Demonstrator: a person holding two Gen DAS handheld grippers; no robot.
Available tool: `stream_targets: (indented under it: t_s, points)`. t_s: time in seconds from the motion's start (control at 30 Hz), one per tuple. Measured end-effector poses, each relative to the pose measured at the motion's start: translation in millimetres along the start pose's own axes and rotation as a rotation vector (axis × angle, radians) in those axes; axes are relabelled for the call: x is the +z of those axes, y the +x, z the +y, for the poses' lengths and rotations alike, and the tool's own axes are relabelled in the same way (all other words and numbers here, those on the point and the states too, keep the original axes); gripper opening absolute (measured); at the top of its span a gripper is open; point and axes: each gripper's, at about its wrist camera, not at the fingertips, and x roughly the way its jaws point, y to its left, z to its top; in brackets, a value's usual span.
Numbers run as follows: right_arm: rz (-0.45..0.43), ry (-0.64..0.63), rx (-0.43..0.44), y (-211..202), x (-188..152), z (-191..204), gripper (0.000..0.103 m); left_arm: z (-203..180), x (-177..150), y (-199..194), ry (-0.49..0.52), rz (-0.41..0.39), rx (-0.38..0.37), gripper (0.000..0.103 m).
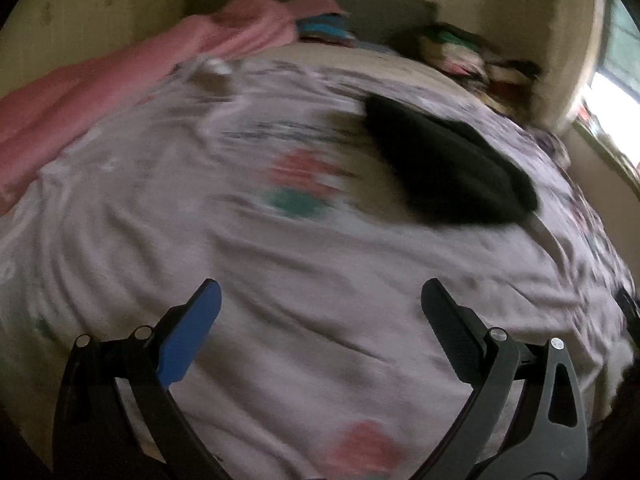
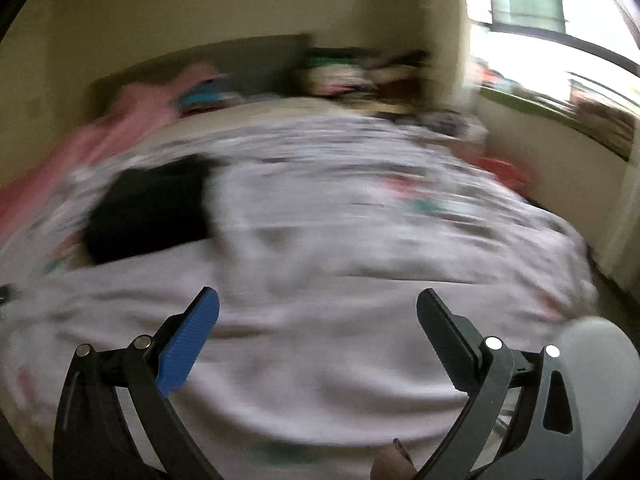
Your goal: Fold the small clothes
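- Black garment lay flat on the bed's pale patterned bedspread, ahead of the left gripper and off toward its dark finger's side, well apart from both tips.
- From the right wrist view the same black garment sat ahead and beyond the blue finger's side of the right gripper, again well clear of it.
- Left gripper's fingers were spread wide, the blue pad and the dark pad far apart, with nothing between them but bedspread below.
- Right gripper's fingers were likewise spread wide, blue pad and dark pad holding nothing.
- Both views were smeared by motion blur, so the garment's edges and any folds could not be told.
- Pink blanket lay along the bed's edge, far ahead past the blue finger of the left gripper.
- Heap of mixed clothes sat by the grey headboard, far beyond the dark finger.
- Bright window stood on the wall past the right gripper's dark finger.
- Red and green printed patches marked the bedspread just beside the garment, straight ahead between the left fingers.
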Motion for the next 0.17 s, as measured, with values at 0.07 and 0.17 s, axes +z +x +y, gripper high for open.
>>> stream_targets:
  t_s: [0.07,0.17]
  points:
    - [0.024,0.072,-0.132,5.5,-1.2,-48.3,0.098,49.3,20.1,6.5,-0.055,0.01,0.07,0.094]
    - [0.075,0.21,-0.375,11.8,-13.8,-143.8,0.098,132.5,46.7,18.3,-0.138,0.023,0.231,0.094]
